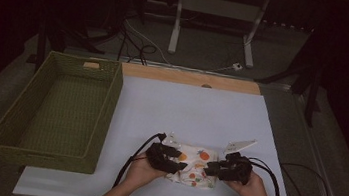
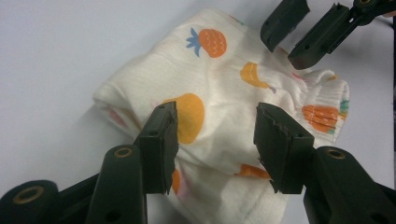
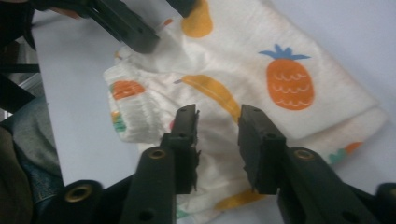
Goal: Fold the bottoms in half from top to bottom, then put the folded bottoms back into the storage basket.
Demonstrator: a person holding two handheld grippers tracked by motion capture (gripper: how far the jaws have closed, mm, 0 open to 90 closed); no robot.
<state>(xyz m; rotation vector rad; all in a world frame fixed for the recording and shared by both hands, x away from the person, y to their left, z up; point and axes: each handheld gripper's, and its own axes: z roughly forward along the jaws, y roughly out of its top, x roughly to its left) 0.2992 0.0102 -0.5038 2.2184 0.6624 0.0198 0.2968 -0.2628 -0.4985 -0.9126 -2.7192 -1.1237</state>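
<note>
Folded fruit-print cloth point(image 1: 196, 165), cream with orange pineapples and bananas, lying on the white sheet point(image 1: 185, 114) near the bench's point(image 1: 190, 78) front edge. It looks light, soft and limp, likely to sag and unfold if lifted by one layer; the gathered, ribbed hem point(image 2: 327, 100) and the thick folded edge offer the firmest hold, best pinched through all layers at two opposite sides. Left gripper point(image 1: 167, 158) at the cloth's left side, jaws spread over the fabric without pinching it; right gripper point(image 1: 226, 169) at the cloth's right side, jaws likewise parted above the fabric, nothing clamped. Left of the cloth, well apart, stands an empty green woven basket point(image 1: 105, 114). Between cloth and basket the sheet lies bare; only the trailing cables point(image 1: 129, 165) beside the cloth might snag.
</note>
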